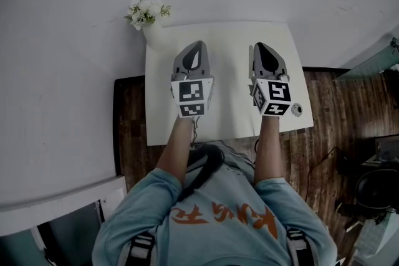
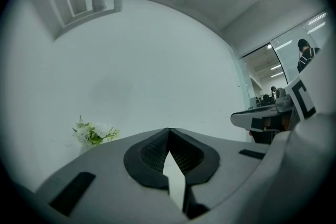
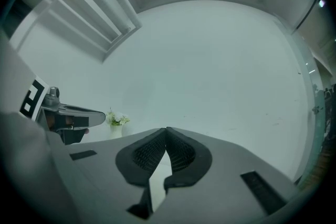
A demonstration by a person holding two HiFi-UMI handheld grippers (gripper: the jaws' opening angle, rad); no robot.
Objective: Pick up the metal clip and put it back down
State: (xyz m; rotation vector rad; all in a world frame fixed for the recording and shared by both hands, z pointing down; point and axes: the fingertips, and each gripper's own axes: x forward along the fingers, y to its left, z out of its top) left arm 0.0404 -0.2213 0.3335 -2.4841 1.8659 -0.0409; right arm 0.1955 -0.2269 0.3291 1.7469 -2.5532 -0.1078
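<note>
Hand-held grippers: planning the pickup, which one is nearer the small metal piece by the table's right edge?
The right hand-held gripper: the metal clip lies beside its marker cube; the left hand-held gripper sits nearer the flowers.

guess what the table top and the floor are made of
Table top: smooth matte white board, perhaps laminate or painted wood; no grain shows. Floor: dark brown wood planks or wood-look laminate; streaky grain and seams show.

Head view: overhead, steeply down, close above left gripper [image 1: 198,48] and right gripper [image 1: 261,48].
Gripper views: level, facing wall [image 2: 157,60].
Shared: flowers [image 1: 147,12] [image 2: 93,134] [image 3: 116,120].
</note>
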